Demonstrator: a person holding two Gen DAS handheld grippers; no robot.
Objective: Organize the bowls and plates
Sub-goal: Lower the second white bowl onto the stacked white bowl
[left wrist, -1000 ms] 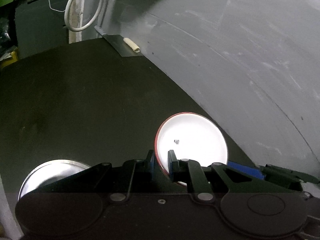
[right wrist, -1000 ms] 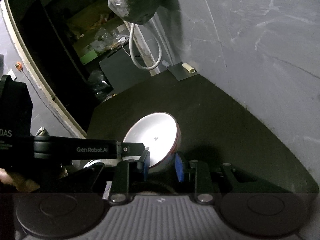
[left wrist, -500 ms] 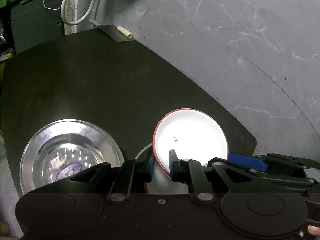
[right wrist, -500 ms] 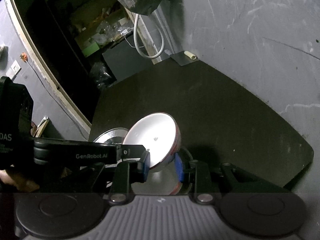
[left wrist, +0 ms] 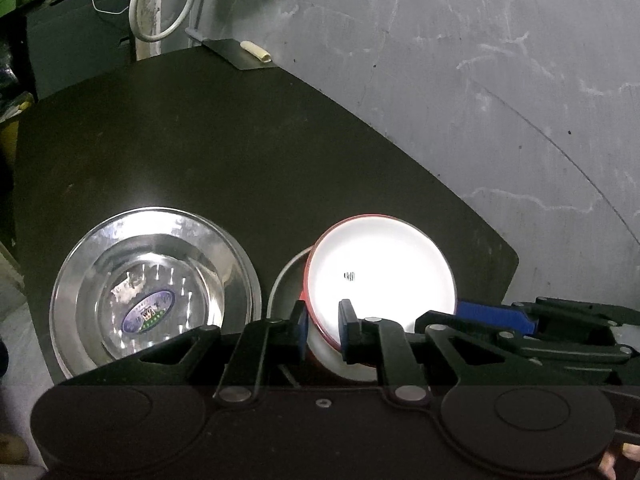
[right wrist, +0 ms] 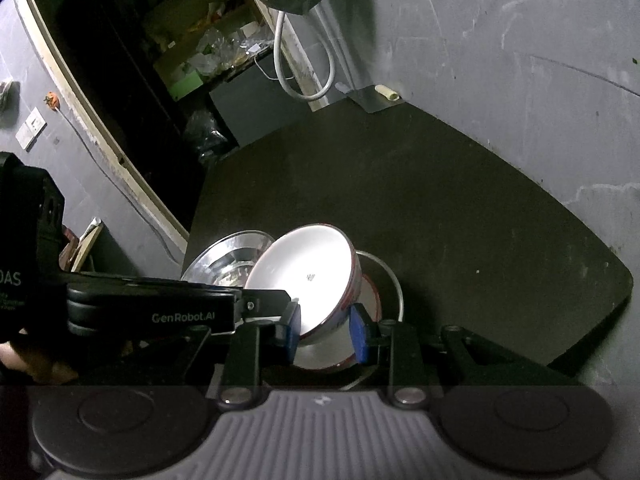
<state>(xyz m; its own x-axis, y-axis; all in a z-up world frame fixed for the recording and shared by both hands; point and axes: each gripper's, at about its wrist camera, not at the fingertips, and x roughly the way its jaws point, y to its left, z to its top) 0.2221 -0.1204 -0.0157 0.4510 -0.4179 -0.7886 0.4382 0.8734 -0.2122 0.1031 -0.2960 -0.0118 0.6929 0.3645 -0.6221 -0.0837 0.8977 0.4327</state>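
Left wrist view shows your left tongs (left wrist: 323, 322) clenched on the near rim of a white bowl with a red rim (left wrist: 382, 276), one blue pad outside the wall and one inside. That bowl is tilted, held above a second bowl (right wrist: 362, 342) that sits on a steel plate (right wrist: 394, 280) by the near edge of the dark surface (left wrist: 224, 152). Just beside it to the left, near the left edge of the surface, lies a wide steel dish (left wrist: 154, 288) with an oval sticker at its bottom; the two do not touch. In the right wrist view your right tongs (right wrist: 325, 330) straddle the lower rim of the same tilted bowl (right wrist: 304, 280), the blue pads close against it on both sides, though you cannot tell for certain whether they press on it. Your left tool's black arm crosses in from the left at the bowl's rim. At the far corner of the surface, a small pale roll (left wrist: 256, 50) rests on a metal sheet against the grey wall (left wrist: 480, 80).
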